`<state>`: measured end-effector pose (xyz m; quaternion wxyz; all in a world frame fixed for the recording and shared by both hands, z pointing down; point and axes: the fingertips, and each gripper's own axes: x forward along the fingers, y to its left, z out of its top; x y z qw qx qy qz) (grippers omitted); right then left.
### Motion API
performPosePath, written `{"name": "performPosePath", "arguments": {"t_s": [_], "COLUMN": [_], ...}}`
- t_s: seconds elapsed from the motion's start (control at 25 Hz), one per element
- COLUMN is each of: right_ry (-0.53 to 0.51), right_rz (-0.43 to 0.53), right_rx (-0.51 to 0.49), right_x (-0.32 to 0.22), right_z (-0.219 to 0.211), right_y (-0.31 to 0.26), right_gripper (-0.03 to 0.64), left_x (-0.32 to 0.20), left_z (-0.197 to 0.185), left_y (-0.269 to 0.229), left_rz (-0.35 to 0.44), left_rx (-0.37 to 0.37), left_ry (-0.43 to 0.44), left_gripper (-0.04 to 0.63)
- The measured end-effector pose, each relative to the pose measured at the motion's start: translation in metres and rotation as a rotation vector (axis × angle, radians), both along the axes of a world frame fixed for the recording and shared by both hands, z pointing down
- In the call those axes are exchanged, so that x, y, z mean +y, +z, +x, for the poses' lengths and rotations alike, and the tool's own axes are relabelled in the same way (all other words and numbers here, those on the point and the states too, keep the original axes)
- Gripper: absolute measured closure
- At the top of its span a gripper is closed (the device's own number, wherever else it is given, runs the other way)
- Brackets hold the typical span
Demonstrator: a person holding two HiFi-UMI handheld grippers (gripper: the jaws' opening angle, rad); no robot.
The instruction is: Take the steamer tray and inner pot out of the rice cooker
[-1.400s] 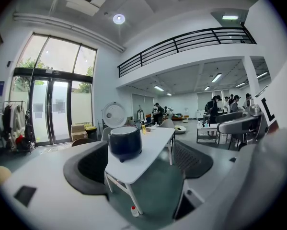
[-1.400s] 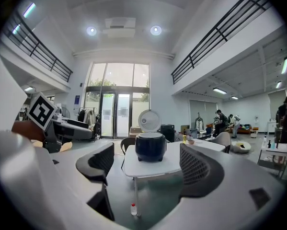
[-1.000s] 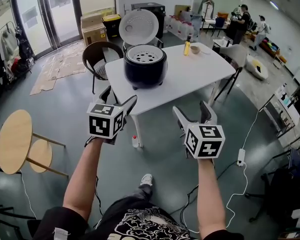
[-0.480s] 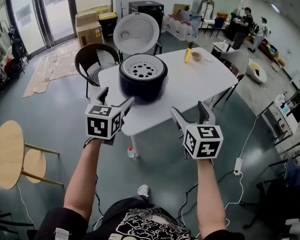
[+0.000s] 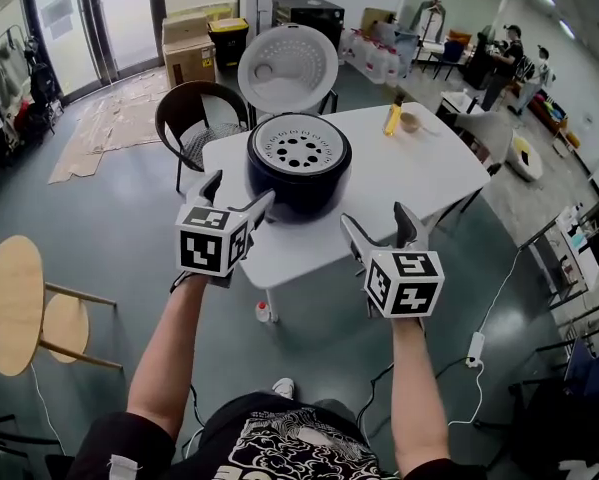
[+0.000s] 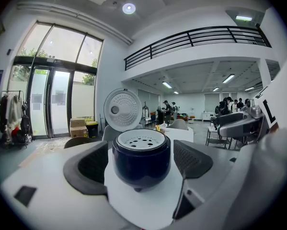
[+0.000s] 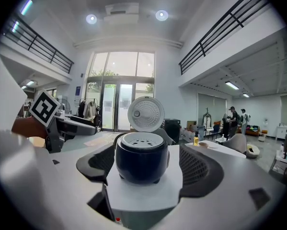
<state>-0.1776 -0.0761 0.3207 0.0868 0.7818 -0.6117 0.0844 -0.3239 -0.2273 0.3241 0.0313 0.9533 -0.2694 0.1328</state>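
A dark blue rice cooker (image 5: 299,173) stands near the front of a white table (image 5: 419,173), its white lid (image 5: 288,69) raised upright behind it. A white perforated steamer tray (image 5: 296,148) lies in its top. Both gripper views frame the rice cooker (image 6: 141,162) (image 7: 142,159) between their jaws, still at a distance. My left gripper (image 5: 237,200) hovers open just short of the table's front left edge. My right gripper (image 5: 377,228) is open too, in front of the table edge to the right. Neither holds anything. The inner pot is hidden under the tray.
A yellow bottle (image 5: 391,120) and a small bowl (image 5: 411,122) sit at the table's far side. A dark chair (image 5: 194,128) stands behind left. A round wooden side table (image 5: 9,303) is at the left, cables (image 5: 474,343) trail on the floor at the right, and people stand far back.
I have come closer to the table: the rice cooker is larger and nearer to both grippers. Both stay open and held out in front.
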Motion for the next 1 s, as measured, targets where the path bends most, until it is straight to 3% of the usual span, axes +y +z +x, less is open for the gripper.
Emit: {"name": "performPosePath", "arguments": {"t_s": [0.52,1.0], "right_ry": [-0.108,-0.371], "right_rz": [0.011,-0.012], "right_rx": [0.000,0.000], "right_x": [-0.089,-0.204], "right_z": [0.066,0.172], "right_y": [0.024,0.033], "right_gripper": [0.198,0.198], "left_x": [-0.066,-0.140], "left_z": [0.056,0.148], "left_y": [0.021,0.026], "left_rz": [0.012,-0.002], "left_rx": [-0.003,-0.004], "left_ry": [-0.082,-0.289], "left_gripper": [0.183,0.183]}}
